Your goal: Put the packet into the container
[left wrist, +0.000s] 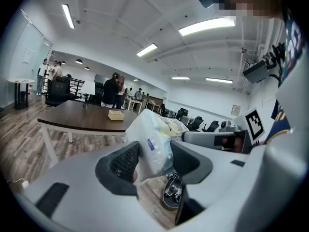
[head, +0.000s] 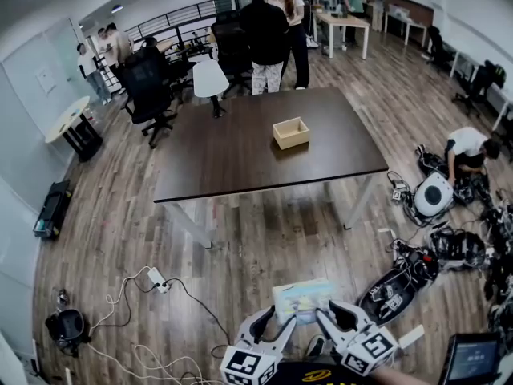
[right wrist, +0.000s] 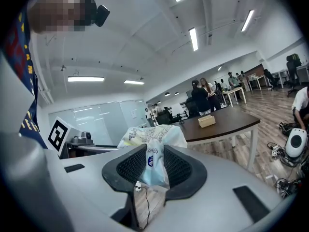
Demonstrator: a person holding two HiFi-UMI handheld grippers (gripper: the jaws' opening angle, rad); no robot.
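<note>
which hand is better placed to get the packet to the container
Roughly even. Left tool and right tool each clamp one end of the packet; the container sits far ahead on the table, about centred between them.

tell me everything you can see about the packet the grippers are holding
The packet is a soft, puffy plastic bag, pale blue and white with yellow patches, small print and a blue mark near one end. Its skin looks crinkled. It hangs in the air over the wood floor, well short of the table, lying roughly level. The left gripper pinches one end and the right gripper the other; nothing else touches it.
</note>
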